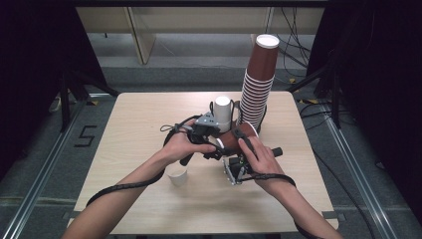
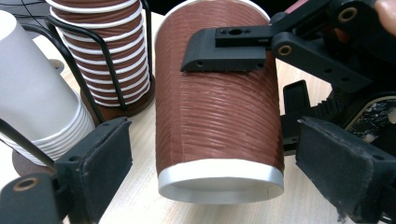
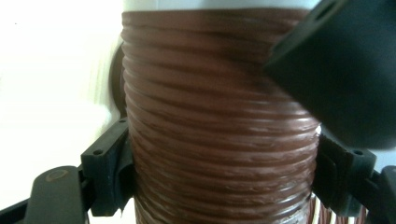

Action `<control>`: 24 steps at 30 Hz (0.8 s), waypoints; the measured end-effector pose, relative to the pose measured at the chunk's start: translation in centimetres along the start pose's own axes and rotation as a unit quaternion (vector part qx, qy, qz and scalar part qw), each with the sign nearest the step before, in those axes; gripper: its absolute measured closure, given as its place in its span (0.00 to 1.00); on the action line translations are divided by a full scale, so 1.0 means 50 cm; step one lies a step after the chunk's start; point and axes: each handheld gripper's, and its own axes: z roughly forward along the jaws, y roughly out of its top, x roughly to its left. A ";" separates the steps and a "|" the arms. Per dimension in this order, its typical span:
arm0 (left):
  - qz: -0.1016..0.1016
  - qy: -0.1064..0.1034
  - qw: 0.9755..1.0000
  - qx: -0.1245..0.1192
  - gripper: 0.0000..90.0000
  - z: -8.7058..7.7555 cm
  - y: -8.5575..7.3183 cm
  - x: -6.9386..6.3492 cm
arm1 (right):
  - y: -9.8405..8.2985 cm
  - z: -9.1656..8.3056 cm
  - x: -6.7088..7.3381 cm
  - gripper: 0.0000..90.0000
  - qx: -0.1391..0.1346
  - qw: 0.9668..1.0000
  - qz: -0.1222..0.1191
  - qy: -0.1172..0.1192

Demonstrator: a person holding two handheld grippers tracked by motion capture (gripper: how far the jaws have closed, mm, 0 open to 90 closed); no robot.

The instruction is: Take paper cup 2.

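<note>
Ribbed brown paper cup point(image 3: 219, 126), unlabelled: I see right hand-held gripper point(image 3: 224, 163) pinching it; left hand-held gripper point(image 2: 210, 163) spread around it.

Light wooden table point(image 1: 149, 114) on grey floor point(image 1: 45, 144); black curtains point(image 1: 30, 59) both sides; cables point(image 1: 293, 45) behind.

Right behind your two grippers stands the tall brown cup stack point(image 1: 259, 84) in its wire holder, with the white cup stack point(image 1: 223, 113) just beside it on the left. They block the way forward. The small white cup point(image 1: 176, 175) sits near your left arm, so watch it there. The table point(image 1: 134, 124) is bare on its far left, along its near edge and at its right side.
</note>
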 end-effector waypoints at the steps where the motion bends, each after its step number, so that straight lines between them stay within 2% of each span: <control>1: 0.001 -0.001 1.000 0.002 0.12 0.001 0.000 -0.001 | 0.000 0.000 0.000 0.23 0.001 1.000 -0.002 0.002; 2: 0.004 -0.004 1.000 0.002 0.12 0.004 0.000 -0.001 | 0.000 0.000 0.000 0.23 0.002 1.000 -0.004 0.004; 3: 0.005 -0.001 1.000 0.006 0.12 0.004 0.000 -0.003 | -0.002 0.005 0.004 0.23 -0.013 1.000 -0.003 -0.021; 5: 0.007 0.000 1.000 0.009 0.13 0.007 0.000 -0.003 | -0.001 0.004 0.004 0.23 -0.008 1.000 -0.003 -0.017; 6: 0.006 0.001 1.000 0.008 0.13 0.009 0.000 -0.003 | 0.000 -0.002 0.009 0.23 0.014 1.000 0.016 -0.002; 7: 0.004 0.000 1.000 0.008 0.14 0.010 0.000 -0.002 | 0.000 -0.005 0.013 0.23 0.025 0.999 0.025 0.009; 8: 0.005 0.002 1.000 0.010 0.14 0.011 0.000 -0.002 | 0.000 0.002 0.001 0.23 0.002 1.000 -0.022 -0.007; 10: 0.005 0.004 1.000 0.010 0.15 0.013 0.000 -0.001 | 0.003 -0.001 0.001 0.23 0.000 1.000 -0.006 -0.010; 14: 0.007 0.002 1.000 0.012 0.16 0.018 0.000 0.000 | 0.004 0.000 0.004 0.23 -0.001 1.000 -0.013 -0.011; 15: 0.008 0.005 1.000 0.015 0.16 0.019 0.000 -0.001 | 0.004 0.001 0.002 0.23 -0.001 1.000 -0.015 0.000; 17: 0.008 0.002 1.000 0.019 0.16 0.020 -0.001 -0.001 | 0.004 -0.006 0.016 0.23 0.027 0.999 0.030 0.021; 18: 0.009 0.000 1.000 0.019 0.16 0.020 -0.001 0.000 | 0.005 -0.006 0.020 0.23 0.025 0.999 0.036 0.018; 19: 0.009 -0.002 1.000 0.020 0.16 0.021 -0.001 0.000 | 0.004 0.000 0.015 0.23 -0.001 1.000 0.013 -0.007; 20: 0.010 0.000 1.000 0.023 0.16 0.021 -0.001 0.000 | 0.003 0.002 0.012 0.23 -0.006 1.000 0.000 -0.005; 22: 0.010 -0.004 1.000 0.027 0.16 0.022 -0.002 0.000 | 0.005 -0.002 0.010 0.23 0.004 1.000 -0.006 0.000; 23: 0.011 -0.006 0.999 0.030 0.16 0.022 -0.002 0.000 | 0.004 0.000 0.015 0.23 0.000 1.000 0.006 -0.006; 24: 0.012 -0.008 0.999 0.031 0.16 0.022 -0.002 0.000 | 0.005 0.003 0.008 0.23 -0.015 1.000 -0.021 -0.012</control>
